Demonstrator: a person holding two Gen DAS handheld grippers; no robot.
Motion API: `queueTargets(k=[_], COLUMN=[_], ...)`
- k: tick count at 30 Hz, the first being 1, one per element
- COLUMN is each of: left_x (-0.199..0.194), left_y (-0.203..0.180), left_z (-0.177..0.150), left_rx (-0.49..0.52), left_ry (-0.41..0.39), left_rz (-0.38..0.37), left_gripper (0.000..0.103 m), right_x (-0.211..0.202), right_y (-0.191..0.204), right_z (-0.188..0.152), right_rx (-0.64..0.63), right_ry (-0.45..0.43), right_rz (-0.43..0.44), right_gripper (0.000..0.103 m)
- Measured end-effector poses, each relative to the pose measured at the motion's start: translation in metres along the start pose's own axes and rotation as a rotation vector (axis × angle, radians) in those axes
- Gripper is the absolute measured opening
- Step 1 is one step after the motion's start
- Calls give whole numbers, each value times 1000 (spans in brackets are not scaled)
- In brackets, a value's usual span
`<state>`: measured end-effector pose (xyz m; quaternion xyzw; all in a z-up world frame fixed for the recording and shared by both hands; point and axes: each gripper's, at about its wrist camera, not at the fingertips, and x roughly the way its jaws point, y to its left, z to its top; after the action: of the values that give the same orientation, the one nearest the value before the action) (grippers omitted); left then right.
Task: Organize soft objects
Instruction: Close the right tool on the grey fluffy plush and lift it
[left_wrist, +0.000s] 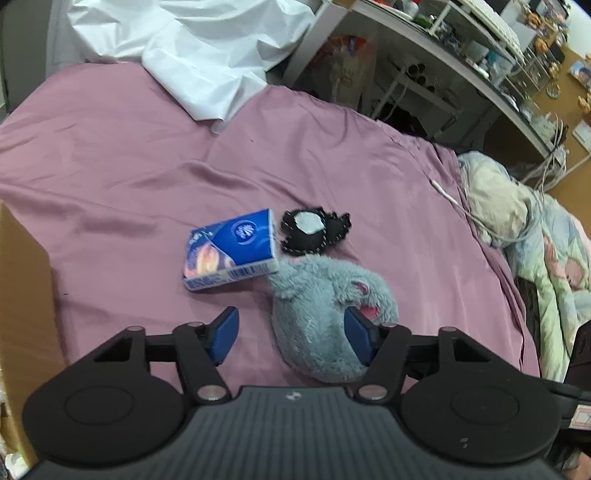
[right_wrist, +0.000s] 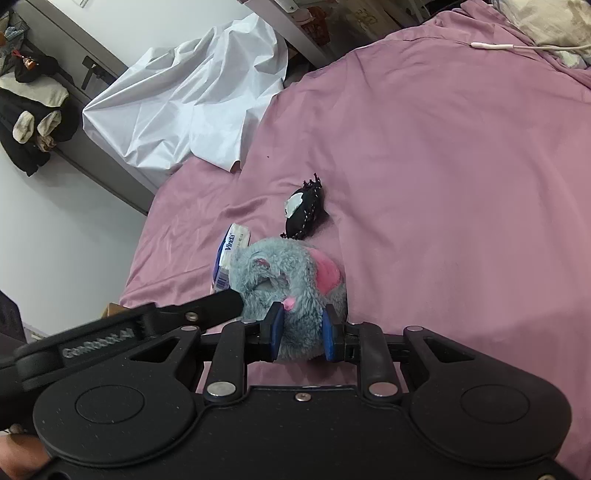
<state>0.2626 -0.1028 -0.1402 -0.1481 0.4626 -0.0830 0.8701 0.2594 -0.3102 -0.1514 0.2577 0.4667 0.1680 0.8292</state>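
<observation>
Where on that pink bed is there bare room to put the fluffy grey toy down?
Bare pink sheet stretches right of the grey plush toward the pillows, and left of the tissue pack. It's crowded where plush, pack and black felt toy cluster.

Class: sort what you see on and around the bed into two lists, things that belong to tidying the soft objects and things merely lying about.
Job: grey plush, held by right gripper; black felt toy; tissue pack; open left gripper.

Lying about: white sheet; cable; quilt; shelves; hanging clothes.
</observation>
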Motion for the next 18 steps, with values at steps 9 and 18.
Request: queueTargets(k=[9,18], left_x=[18,18], left_y=[3,5], left_z=[-3,-6], left_rx=[-59,-89], left_ry=[49,55], left_rz=[-36,-62], left_gripper=[43,34], right_x=[2,10], right_y=[-4,-6], right_z=[0,10], right_rx=[16,62], right_ry=[16,3], right_rz=[4,9], right_gripper=[23,29])
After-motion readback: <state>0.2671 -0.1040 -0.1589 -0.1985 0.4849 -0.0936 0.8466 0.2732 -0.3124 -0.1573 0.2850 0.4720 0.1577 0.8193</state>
